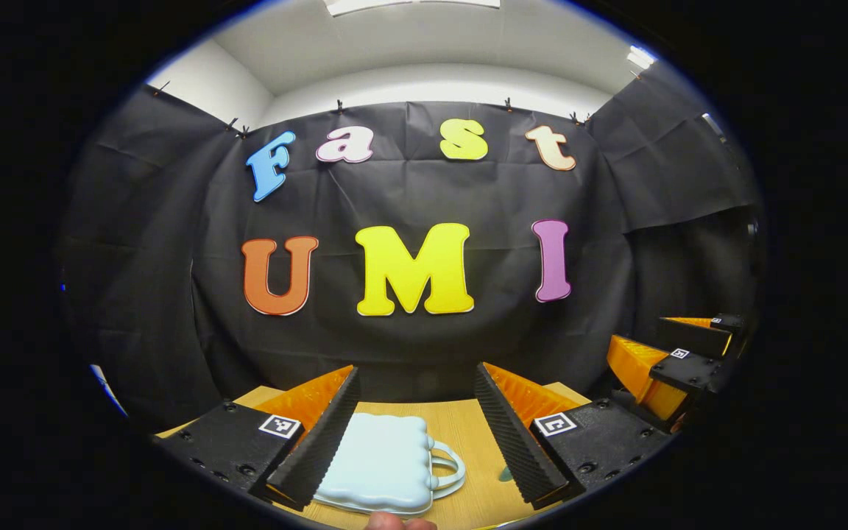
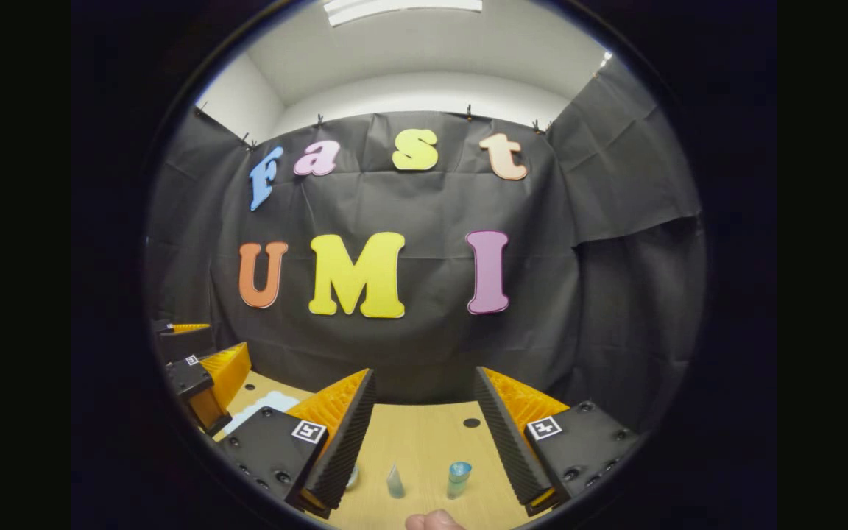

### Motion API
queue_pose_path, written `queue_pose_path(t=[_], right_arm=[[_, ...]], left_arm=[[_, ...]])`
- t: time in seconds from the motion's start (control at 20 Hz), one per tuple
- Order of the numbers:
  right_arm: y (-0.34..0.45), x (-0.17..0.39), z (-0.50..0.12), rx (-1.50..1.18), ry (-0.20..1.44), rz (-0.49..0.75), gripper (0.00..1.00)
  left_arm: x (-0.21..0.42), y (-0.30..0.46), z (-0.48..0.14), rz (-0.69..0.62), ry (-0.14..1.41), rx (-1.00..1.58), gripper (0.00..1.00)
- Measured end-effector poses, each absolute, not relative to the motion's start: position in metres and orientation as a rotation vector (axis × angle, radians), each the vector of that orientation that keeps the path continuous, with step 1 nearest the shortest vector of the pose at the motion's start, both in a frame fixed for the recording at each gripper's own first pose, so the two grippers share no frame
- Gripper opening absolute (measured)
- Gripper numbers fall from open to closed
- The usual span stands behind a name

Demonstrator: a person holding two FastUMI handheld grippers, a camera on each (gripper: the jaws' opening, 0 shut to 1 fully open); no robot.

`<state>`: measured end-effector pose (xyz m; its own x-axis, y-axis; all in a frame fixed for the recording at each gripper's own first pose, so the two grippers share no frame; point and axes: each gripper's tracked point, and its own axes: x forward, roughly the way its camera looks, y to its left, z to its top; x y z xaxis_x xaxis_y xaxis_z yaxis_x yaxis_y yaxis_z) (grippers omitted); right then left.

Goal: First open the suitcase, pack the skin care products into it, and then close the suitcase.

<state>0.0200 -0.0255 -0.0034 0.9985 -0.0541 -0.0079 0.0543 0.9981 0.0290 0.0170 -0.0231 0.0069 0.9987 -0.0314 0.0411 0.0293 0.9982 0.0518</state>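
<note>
A pale blue suitcase (image 1: 383, 464) lies flat and closed on the wooden table (image 1: 468, 434), its handle (image 1: 452, 465) pointing right. My left gripper (image 1: 417, 368) hovers open over it, nothing between the fingers. In the right gripper view, a small clear pointed bottle (image 2: 394, 482), a teal-capped bottle (image 2: 458, 477) and a small round item (image 2: 352, 477) stand on the table beneath my open right gripper (image 2: 425, 372). The suitcase's edge (image 2: 262, 405) shows at the left there. Each gripper also appears in the other's view: the right gripper (image 1: 659, 342) and the left gripper (image 2: 207, 346).
Black cloth walls close the booth behind and beside the table. A small dark hole (image 2: 472, 422) marks the tabletop. A greenish object (image 1: 506, 475) peeks out beside my left gripper's right finger. A fingertip (image 1: 398, 523) shows at the bottom edge, and another fingertip (image 2: 431, 521) likewise.
</note>
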Motion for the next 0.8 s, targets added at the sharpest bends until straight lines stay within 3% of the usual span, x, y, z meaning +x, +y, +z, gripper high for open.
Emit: queue_pose_path(t=[0.4, 0.8], right_arm=[[-0.051, 0.017, -0.026, -0.002, 0.047, -0.077, 0.8], [-0.108, 0.011, -0.052, -0.012, 0.102, -0.179, 0.8]], left_arm=[[0.028, -0.029, -0.038, -0.086, 0.065, 0.114, 0.99], [0.045, -0.07, -0.128, -0.291, 0.234, 0.41, 0.98]])
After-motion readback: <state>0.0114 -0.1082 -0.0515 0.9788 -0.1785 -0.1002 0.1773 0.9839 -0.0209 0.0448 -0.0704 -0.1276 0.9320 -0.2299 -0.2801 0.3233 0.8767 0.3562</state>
